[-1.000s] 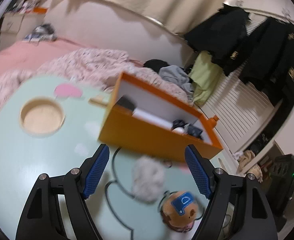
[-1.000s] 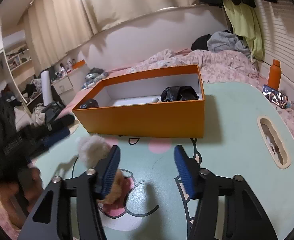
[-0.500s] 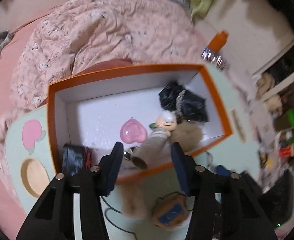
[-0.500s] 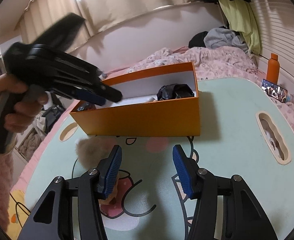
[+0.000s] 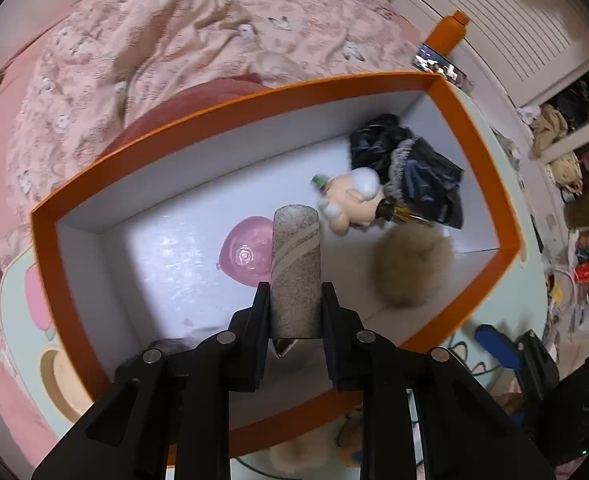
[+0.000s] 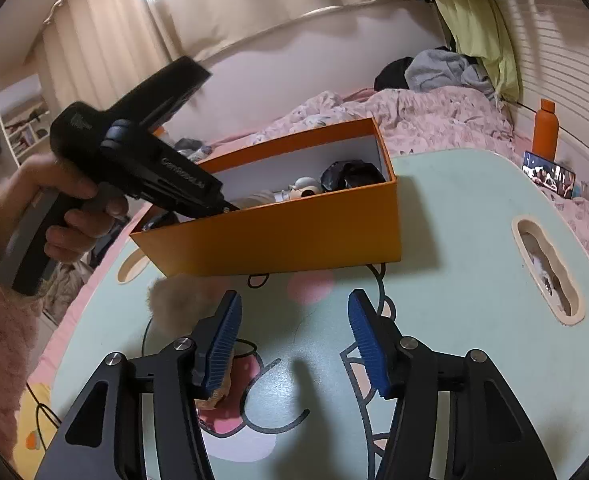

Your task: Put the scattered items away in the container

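The grey-brown cardboard tube (image 5: 295, 270), over the floor of the orange cardboard box with white inside (image 5: 472, 128), looks light, stiff and easily crushed, best taken across its middle. The left gripper (image 5: 295, 300) is narrowed onto it, both pads pressing its sides. The right gripper (image 6: 292, 338) hangs half open over the mint-green table (image 6: 454, 216), holding nothing, jaws parting slightly

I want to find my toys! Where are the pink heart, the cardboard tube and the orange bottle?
Pink heart-shaped toy (image 5: 243, 254), left wrist view, its middle.
Grey cardboard tube (image 5: 295, 268), left wrist view, its side.
Orange bottle (image 6: 546, 130), right wrist view, its body.
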